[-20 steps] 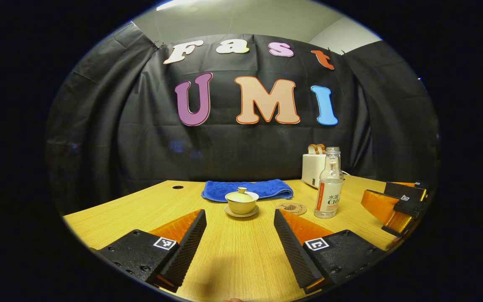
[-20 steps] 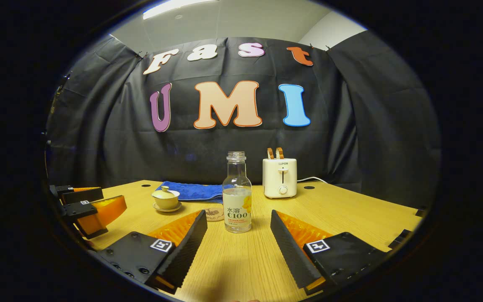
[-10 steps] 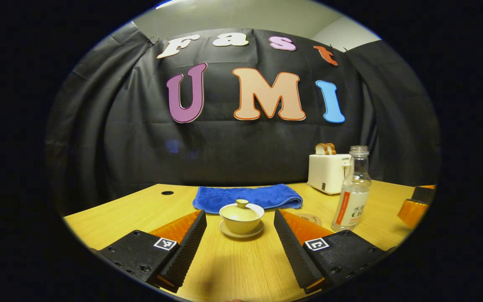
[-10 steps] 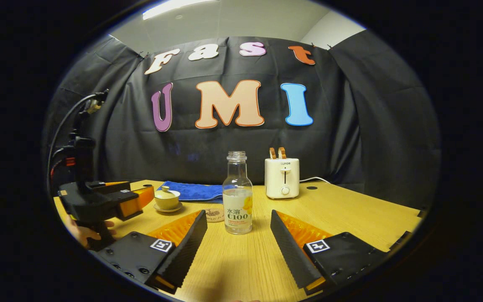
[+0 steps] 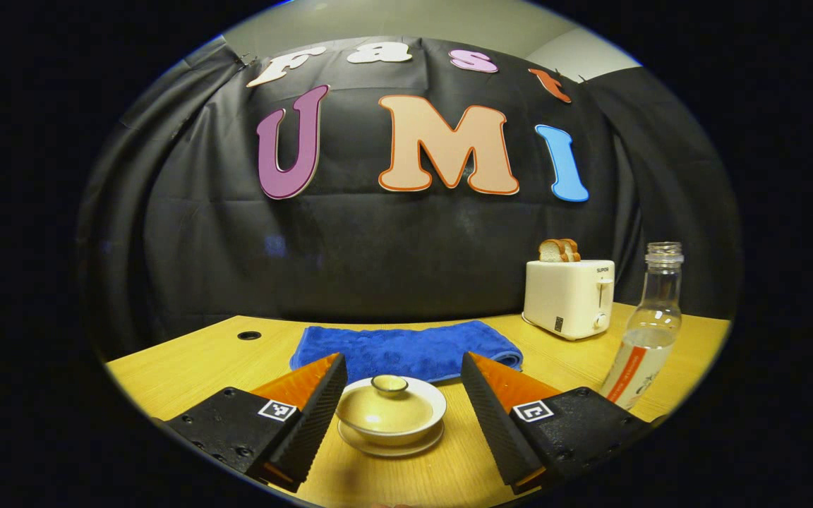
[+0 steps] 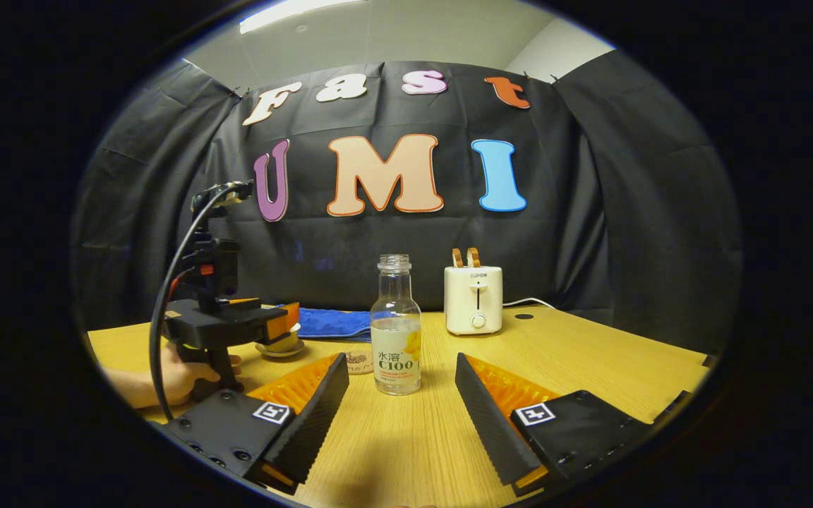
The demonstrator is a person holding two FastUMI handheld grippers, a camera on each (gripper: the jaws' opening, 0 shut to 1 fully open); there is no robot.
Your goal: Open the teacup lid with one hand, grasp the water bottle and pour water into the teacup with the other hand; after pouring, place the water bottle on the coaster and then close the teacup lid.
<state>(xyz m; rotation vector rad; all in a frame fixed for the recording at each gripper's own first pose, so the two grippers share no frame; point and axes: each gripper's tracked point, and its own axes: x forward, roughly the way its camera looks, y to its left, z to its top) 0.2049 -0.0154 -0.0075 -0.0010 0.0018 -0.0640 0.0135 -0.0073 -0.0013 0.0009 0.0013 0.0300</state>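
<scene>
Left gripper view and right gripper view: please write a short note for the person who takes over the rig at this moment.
Left gripper: open, its fingers on either side of the lidded cream ceramic teacup on its saucer, not pressing on it.
Right gripper: open, holding nothing, aimed at the clear glass water bottle, which stands upright and uncapped on the wooden table.
The round brown coaster lies just left of the bottle in the right gripper view.
Done: nothing yet; the lid is on the cup.
Left: lift the lid, grasp the bottle, pour, set the bottle on the coaster, close the lid.
</scene>
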